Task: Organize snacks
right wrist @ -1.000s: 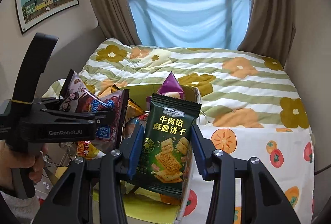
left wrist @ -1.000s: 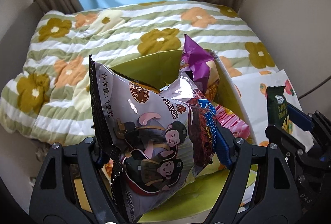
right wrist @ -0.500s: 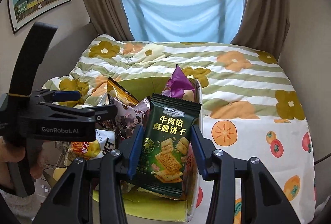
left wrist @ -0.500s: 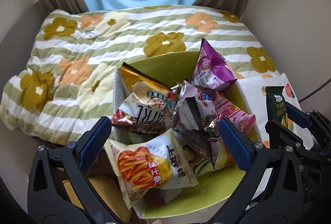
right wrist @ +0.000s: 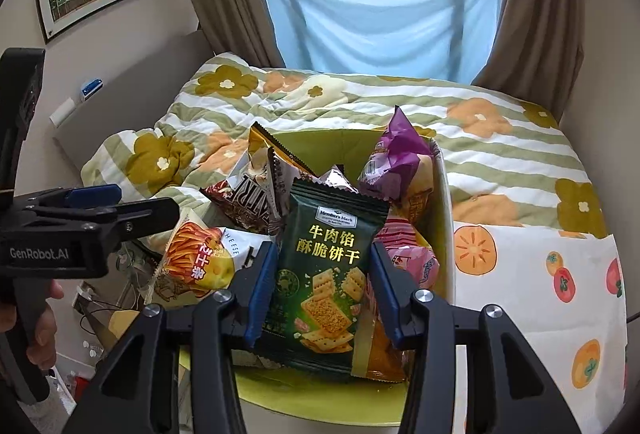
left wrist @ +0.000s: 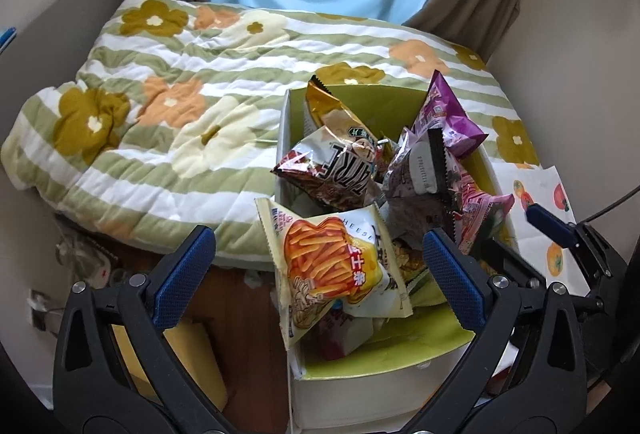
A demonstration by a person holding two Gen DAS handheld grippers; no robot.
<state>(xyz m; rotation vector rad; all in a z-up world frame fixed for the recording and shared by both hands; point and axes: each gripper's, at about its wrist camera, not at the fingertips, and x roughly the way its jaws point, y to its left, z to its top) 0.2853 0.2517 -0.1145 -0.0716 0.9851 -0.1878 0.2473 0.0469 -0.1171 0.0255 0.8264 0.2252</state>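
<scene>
Snacks are piled in the green-lined box (left wrist: 384,362) on the bed (left wrist: 168,121), cheese-stick bag (left wrist: 332,270) hanging over its 9 o'clock edge. Left gripper (left wrist: 320,274) has its fingers spread wide, gripping nothing. Right gripper (right wrist: 322,288) is opening up, the dark green cracker pack (right wrist: 326,274) upright between its blue pads, over the box.

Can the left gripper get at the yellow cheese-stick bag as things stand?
Probably yes. The left gripper is wide open and empty, and the yellow cheese-stick bag lies on top of the pile at the near edge of the green box, between its fingers, with nothing over it.
</scene>
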